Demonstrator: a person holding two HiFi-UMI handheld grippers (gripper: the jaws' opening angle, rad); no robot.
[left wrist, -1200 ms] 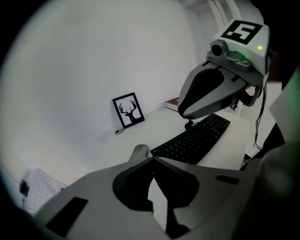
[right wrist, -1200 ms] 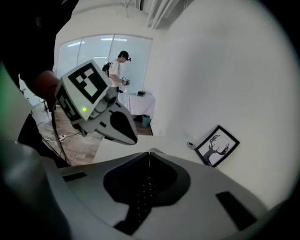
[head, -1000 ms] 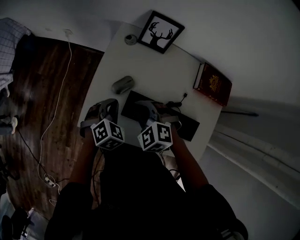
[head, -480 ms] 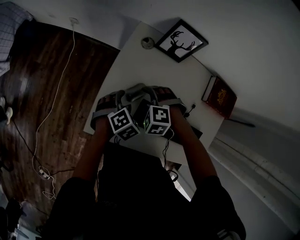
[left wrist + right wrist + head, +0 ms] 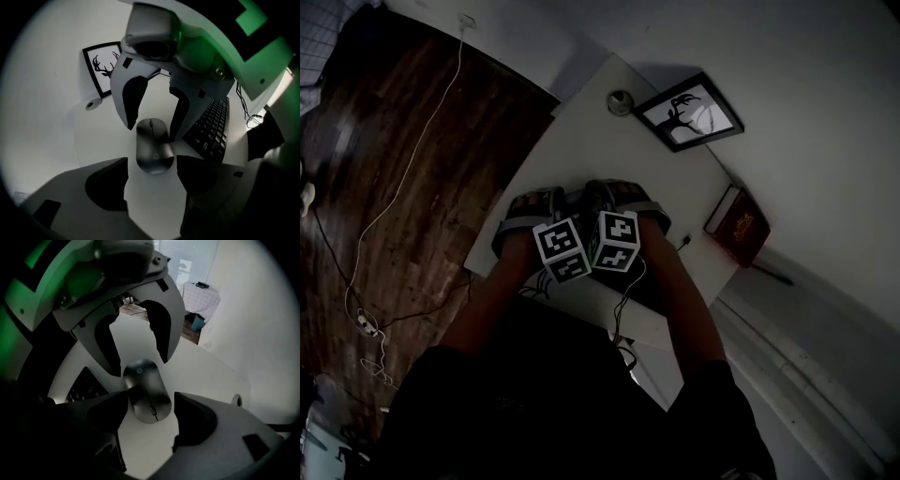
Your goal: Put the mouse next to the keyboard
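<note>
A wooden floor [image 5: 394, 169] with a thin white cable [image 5: 389, 208] trailing over it fills the left of the head view. Next to it is the white table [image 5: 581, 141]. At the table's far end are 1 small round object [image 5: 621, 101] and a framed deer silhouette picture [image 5: 689, 112], and a red book [image 5: 739, 225] lies at the right edge. The person's 2 forearms and the marker cubes cover the middle of the table in that view.

The mouse [image 5: 152, 150] is dark grey and oval, with a scroll wheel and a small round logo. It lies flat on the table just beside the black keyboard [image 5: 211, 126].

The left gripper [image 5: 152, 164] points steeply down over the mouse. Its jaws have just been opening and now stand wide, with the mouse between them and a gap on each side. The right gripper [image 5: 151, 397] comes straight down from the opposite end. Its jaws have also just been opening and straddle the same mouse without pressing it. 1 of its jaws stands between the mouse and the keyboard.
</note>
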